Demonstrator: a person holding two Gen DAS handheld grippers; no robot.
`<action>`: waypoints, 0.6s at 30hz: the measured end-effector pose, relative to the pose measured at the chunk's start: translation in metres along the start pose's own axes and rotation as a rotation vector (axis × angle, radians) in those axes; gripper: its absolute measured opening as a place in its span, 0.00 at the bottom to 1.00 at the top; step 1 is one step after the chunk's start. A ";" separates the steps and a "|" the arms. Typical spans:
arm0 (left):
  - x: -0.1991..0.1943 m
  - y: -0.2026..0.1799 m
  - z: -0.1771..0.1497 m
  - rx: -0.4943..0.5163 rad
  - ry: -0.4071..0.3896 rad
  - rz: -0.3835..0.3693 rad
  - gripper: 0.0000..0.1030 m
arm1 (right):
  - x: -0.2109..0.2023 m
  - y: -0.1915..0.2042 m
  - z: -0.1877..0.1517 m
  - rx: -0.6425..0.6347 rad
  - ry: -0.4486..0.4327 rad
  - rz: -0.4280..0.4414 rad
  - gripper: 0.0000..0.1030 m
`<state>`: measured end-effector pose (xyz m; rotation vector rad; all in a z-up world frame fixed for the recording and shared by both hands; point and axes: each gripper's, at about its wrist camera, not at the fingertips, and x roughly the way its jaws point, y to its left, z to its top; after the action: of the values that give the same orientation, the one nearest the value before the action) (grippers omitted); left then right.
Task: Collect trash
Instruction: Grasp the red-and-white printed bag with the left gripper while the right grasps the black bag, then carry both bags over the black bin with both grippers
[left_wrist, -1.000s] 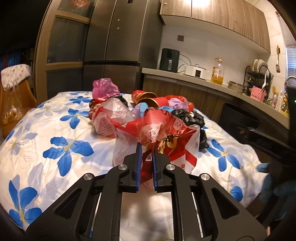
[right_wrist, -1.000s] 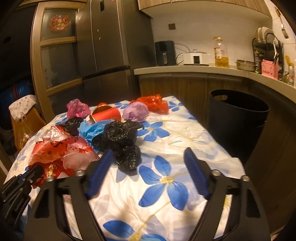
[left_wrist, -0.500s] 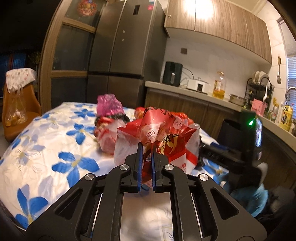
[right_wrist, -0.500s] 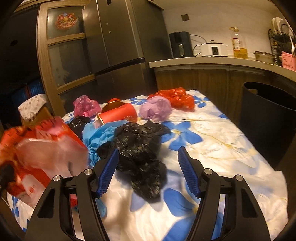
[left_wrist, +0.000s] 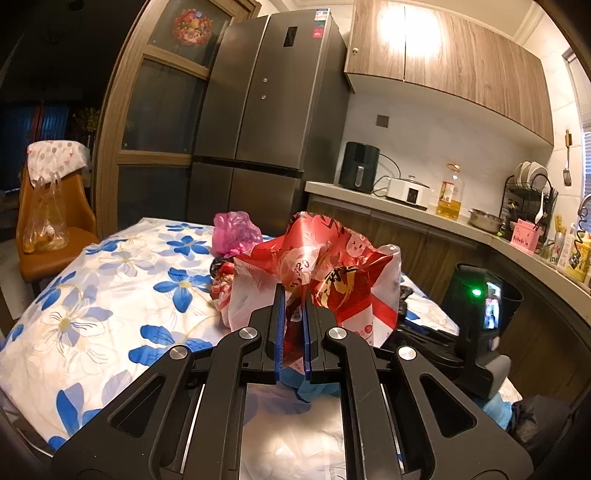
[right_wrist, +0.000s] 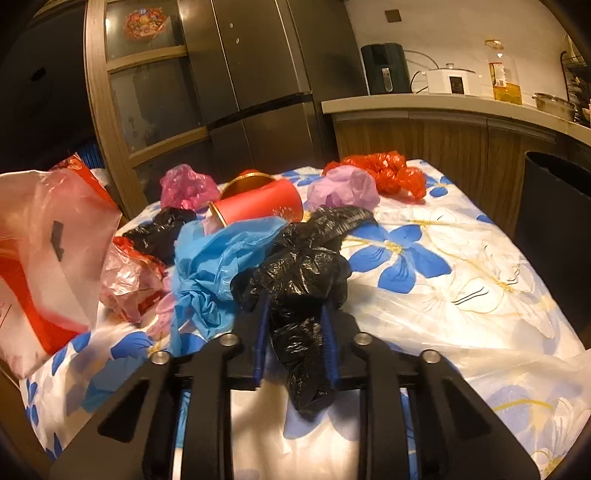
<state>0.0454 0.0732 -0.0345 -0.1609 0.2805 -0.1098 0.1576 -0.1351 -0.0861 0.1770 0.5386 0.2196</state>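
My left gripper is shut on a red and white plastic bag, which hangs lifted off the flowered tablecloth. The same bag shows at the left of the right wrist view. My right gripper is low over the table with its jaws closing on a crumpled black plastic bag. That bag fills the gap and both blue pads touch it. It still rests on the cloth, beside a blue bag.
More trash lies behind: a red cup on its side, pink, purple and red bags. A black bin stands right of the table. An orange chair is far left.
The left gripper has lifted the red and white bag off the pile. The right gripper moved in over the black bag and its jaws narrowed from wide open onto it.
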 end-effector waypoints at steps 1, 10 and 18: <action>-0.002 0.000 0.001 -0.001 -0.004 0.003 0.07 | -0.007 -0.002 0.001 0.000 -0.017 -0.005 0.22; -0.003 -0.028 0.014 0.027 -0.039 -0.030 0.07 | -0.068 -0.022 0.016 0.019 -0.117 -0.016 0.21; 0.019 -0.078 0.023 0.075 -0.038 -0.108 0.07 | -0.110 -0.058 0.031 0.046 -0.192 -0.090 0.21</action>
<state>0.0637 -0.0021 -0.0045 -0.1035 0.2294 -0.2239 0.0909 -0.2221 -0.0196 0.2162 0.3597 0.1013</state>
